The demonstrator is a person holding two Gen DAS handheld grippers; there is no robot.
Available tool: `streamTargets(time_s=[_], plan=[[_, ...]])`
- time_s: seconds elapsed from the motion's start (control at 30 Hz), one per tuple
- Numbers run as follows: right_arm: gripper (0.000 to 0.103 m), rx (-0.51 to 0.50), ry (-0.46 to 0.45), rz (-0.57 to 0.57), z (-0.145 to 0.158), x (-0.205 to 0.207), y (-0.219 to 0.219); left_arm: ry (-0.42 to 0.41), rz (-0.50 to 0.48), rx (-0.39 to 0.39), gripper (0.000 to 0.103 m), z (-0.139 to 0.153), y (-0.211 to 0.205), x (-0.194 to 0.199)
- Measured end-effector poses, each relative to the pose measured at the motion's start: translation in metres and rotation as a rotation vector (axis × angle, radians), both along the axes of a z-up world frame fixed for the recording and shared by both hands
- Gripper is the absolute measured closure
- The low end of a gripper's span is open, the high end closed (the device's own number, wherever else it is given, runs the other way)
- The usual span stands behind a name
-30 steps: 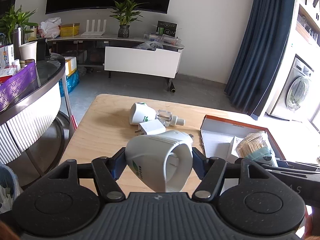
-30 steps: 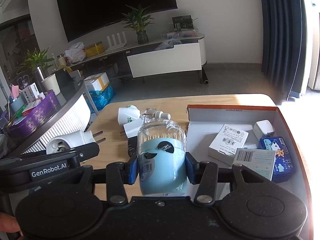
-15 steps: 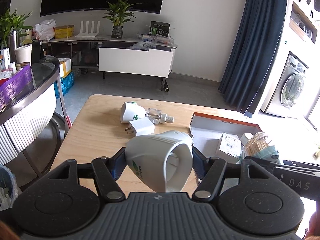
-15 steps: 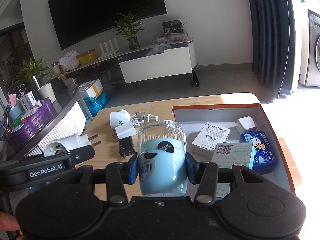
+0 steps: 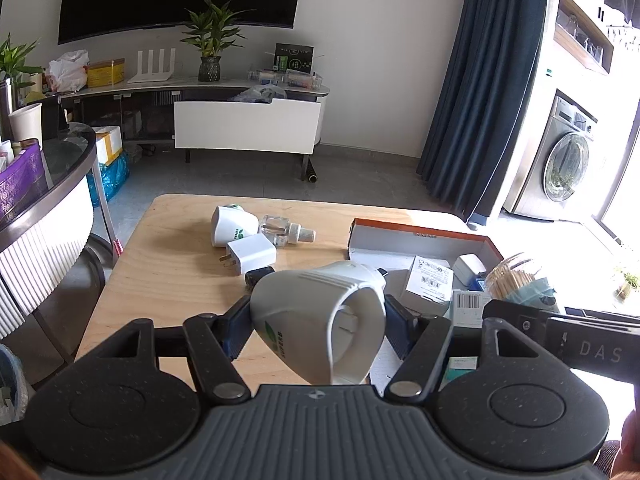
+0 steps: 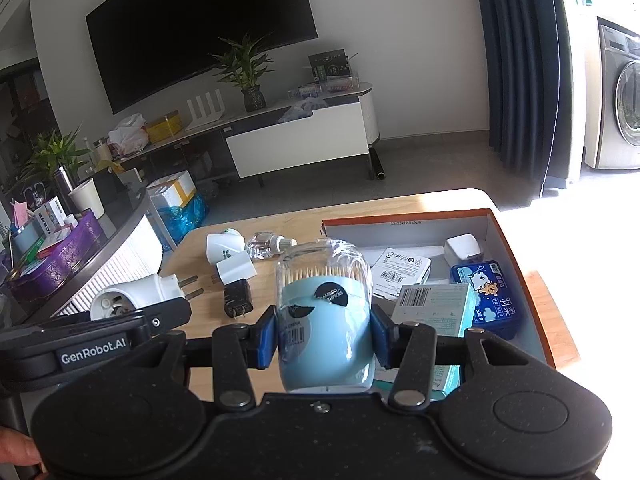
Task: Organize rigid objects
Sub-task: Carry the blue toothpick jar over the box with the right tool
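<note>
My left gripper (image 5: 318, 320) is shut on a white plug-in vaporizer (image 5: 316, 320) and holds it above the wooden table (image 5: 160, 280). It also shows in the right wrist view (image 6: 136, 292), prongs pointing right. My right gripper (image 6: 324, 336) is shut on a light-blue toothpick jar (image 6: 324, 320) with a clear lid, held above the near left part of the orange-rimmed box (image 6: 404, 218). The jar also shows in the left wrist view (image 5: 520, 280).
On the table lie a second white vaporizer (image 5: 232, 226), a clear refill bottle (image 5: 282, 232), a white charger (image 5: 250, 256) and a black charger (image 6: 238, 298). The box holds white cartons (image 6: 404, 268), a teal carton (image 6: 436, 304), a blue tin (image 6: 486, 300) and a white adapter (image 6: 462, 248).
Both grippers have risen and drawn back with their objects; the table and box look farther away and more of the box interior shows.
</note>
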State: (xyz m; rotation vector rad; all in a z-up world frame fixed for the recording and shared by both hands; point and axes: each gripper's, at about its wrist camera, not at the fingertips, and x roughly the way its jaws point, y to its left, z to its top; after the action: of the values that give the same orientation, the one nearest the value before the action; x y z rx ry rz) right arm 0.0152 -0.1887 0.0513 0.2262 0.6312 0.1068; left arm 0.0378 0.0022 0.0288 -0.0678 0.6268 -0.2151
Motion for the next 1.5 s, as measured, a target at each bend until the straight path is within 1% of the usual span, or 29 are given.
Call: streamTargets(time_s=[0.3, 0.83, 1.07, 1.5], plan=[[0.046, -0.001, -0.008, -0.042, 0.002, -0.014, -0.018, 0.003, -0.07, 0.009, 0.035, -0.001, -0.021, -0.008], [0.046, 0.005, -0.006, -0.166, -0.001, -0.043, -0.066, 0.018, -0.19, -0.002, 0.035, -0.007, -0.065, -0.018], [0.046, 0.012, 0.001, -0.206, -0.005, -0.051, -0.081, 0.024, -0.219, -0.002, 0.035, -0.011, -0.078, -0.017], [0.046, 0.026, 0.03, -0.23, -0.017, -0.051, -0.093, 0.065, -0.264, 0.021, 0.035, -0.027, -0.099, -0.018]])
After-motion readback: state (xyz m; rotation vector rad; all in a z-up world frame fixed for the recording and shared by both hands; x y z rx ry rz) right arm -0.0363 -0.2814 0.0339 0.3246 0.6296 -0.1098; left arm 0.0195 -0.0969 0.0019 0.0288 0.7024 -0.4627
